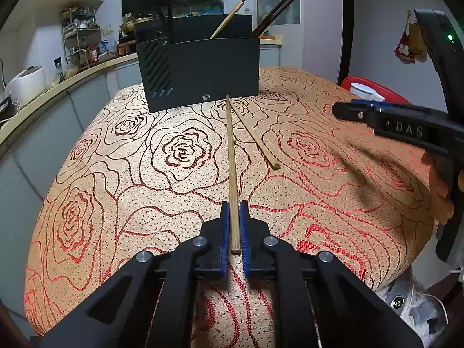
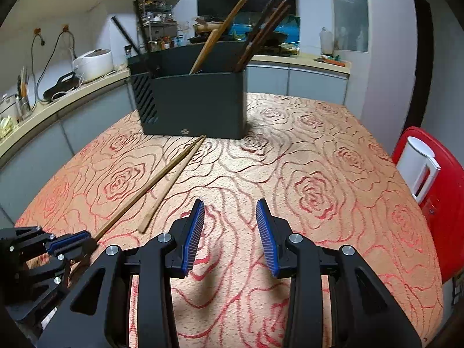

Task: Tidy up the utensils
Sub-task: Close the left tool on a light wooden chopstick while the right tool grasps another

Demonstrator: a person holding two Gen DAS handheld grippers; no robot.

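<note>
A dark utensil holder (image 1: pixel 200 69) stands at the far side of the table; it also shows in the right wrist view (image 2: pixel 194 107). It holds several chopsticks (image 2: pixel 261 29). My left gripper (image 1: pixel 235 206) is shut on a light wooden chopstick (image 1: pixel 232 159) that points toward the holder; the same chopstick (image 2: pixel 150 185) and the left gripper (image 2: pixel 72 243) show in the right wrist view. A second chopstick (image 1: pixel 255 136) lies loose on the cloth beside it and also shows in the right wrist view (image 2: pixel 171 185). My right gripper (image 2: pixel 230 206) is open and empty above the cloth, and appears at the right of the left wrist view (image 1: pixel 342 110).
The table carries a rose-patterned cloth (image 1: pixel 145 188). A kitchen counter (image 2: pixel 58 95) with a rice cooker (image 2: pixel 92 63) runs along the left. A red stool (image 2: pixel 435 191) with a white container (image 2: pixel 417 168) on it stands at the right.
</note>
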